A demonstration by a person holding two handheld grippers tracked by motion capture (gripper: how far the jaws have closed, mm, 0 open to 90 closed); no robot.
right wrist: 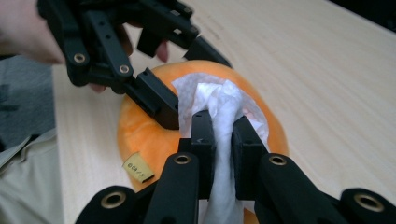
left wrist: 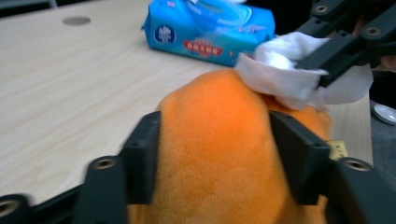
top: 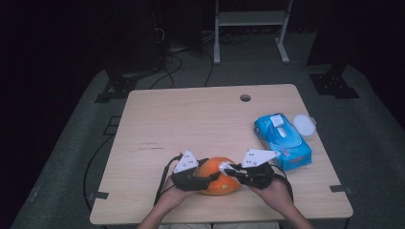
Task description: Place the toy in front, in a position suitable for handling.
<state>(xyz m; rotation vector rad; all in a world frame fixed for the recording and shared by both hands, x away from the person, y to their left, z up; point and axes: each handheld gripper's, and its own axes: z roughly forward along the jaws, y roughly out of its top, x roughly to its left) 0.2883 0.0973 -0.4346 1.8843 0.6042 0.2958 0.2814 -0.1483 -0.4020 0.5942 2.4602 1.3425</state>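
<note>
Wiping job at the near table edge: round orange plush toy [top: 217,180] sat between both claws, with the pale wooden table [top: 200,119] under it. Left gripper [left wrist: 212,158] had its jaws clamped on the toy's sides, pads pressing into the fuzzy fabric, toy bulging up between them. Right gripper [right wrist: 219,140] was pinched narrow on a crumpled white wet wipe [right wrist: 219,107], the wipe's free end spread on the toy's top just ahead of its jaws. Small yellow sewn tag [right wrist: 137,167] hung off the toy's side, below and left of the right claw. Blue wet-wipe pack [top: 282,138] lay well beyond the right claw, its white round lid [top: 304,124] just beside it. Toy judged soft, light and squashy, non-slip pile, not fragile; it gives under the jaws, so best held across its widest part. Wipe limp and thin, likely to tear or slip if dragged hard.
</note>
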